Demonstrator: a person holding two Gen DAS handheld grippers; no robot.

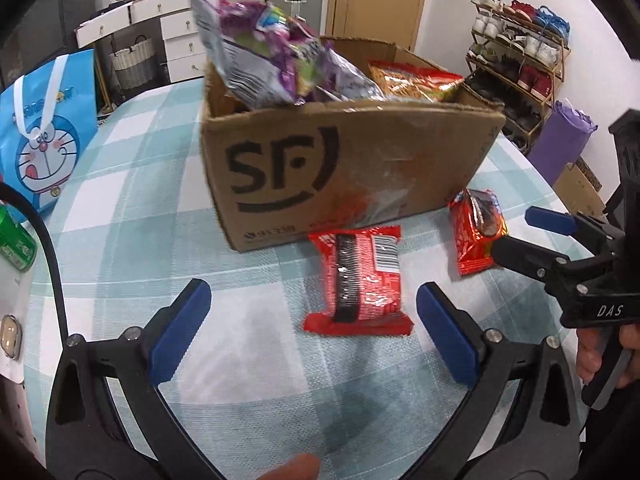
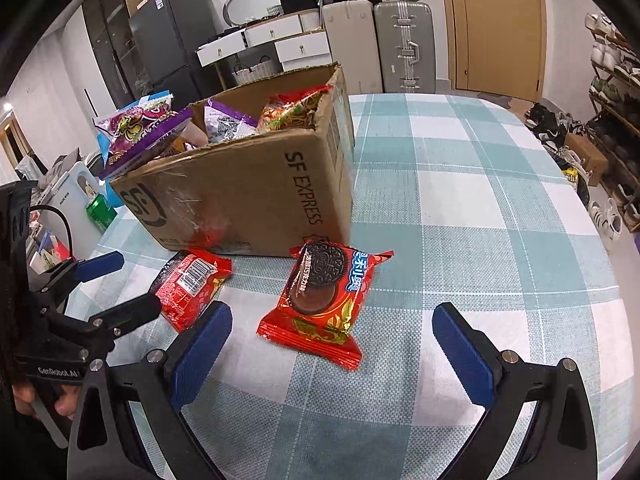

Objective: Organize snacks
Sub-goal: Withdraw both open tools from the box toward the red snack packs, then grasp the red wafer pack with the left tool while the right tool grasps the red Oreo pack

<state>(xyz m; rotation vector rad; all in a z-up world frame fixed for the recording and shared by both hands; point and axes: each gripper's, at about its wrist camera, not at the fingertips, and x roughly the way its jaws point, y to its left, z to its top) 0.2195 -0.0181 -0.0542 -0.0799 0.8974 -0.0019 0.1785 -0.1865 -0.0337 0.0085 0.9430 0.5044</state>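
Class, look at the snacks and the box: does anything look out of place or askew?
Yes. Two red packets lie on the table outside the box, and a purple bag tilts over its rim rather than sitting inside.

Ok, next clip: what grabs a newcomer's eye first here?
The SF cardboard box mid-table, overflowing with a purple snack bag. In front of it lie two red cookie packets on the checked tablecloth: one before the open left gripper, one before the open right gripper.
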